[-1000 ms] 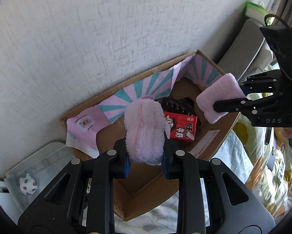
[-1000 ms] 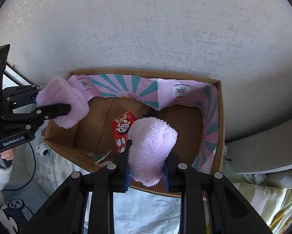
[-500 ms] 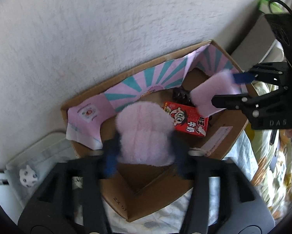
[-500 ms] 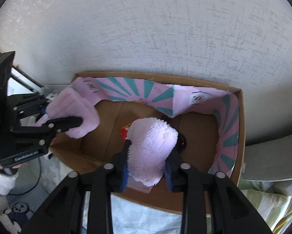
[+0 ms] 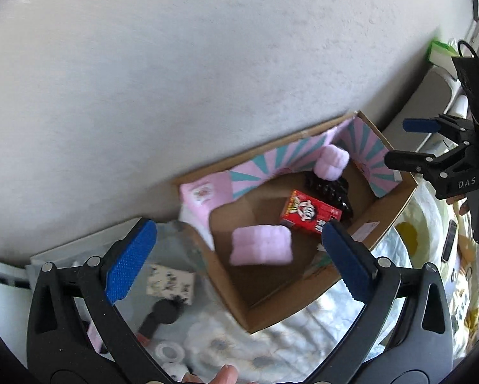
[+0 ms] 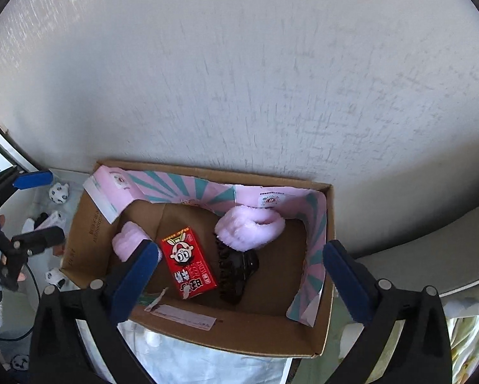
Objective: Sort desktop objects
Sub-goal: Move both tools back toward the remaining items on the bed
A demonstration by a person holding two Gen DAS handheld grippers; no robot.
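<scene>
- Left wrist view: the left gripper (image 5: 239, 252) has its jaws opening, the blue pads spread wide and nothing pressed between them. One pink fluffy piece (image 5: 261, 245) lies on the floor of the cardboard box (image 5: 306, 300), past the pads and a little toward the right-hand pad, long axis running across the picture.
- In the same view a second pink fluffy piece (image 5: 331, 162) rests at the far end of the box against the striped liner, beside the black hair claw (image 5: 330, 192) and the red carton (image 5: 310, 212). The right gripper (image 5: 409, 142) hangs over the box's far right corner, its jaws apart and empty.
- What is left to sort lies outside the box on the near left: a printed white card (image 5: 170, 283), a black round thing (image 5: 161, 315), a tape roll (image 5: 169, 352). They sit under the left pad, so I judge the left hand the nearer one.
- Right wrist view: the right gripper (image 6: 238, 272) is likewise opening, pads wide, holding nothing. The folded pink piece (image 6: 249, 227) lies ahead of it against the back wall, long axis across the picture, one edge on the hair claw (image 6: 236, 272).
- The other pink piece (image 6: 129, 241) sits at the box's left end, just behind the left-hand pad; the red carton (image 6: 188, 262) lies between the two, long axis toward the camera.
- At the left edge the left gripper (image 6: 31, 211) stands outside the box, over small panda-print things too small to name.
</scene>
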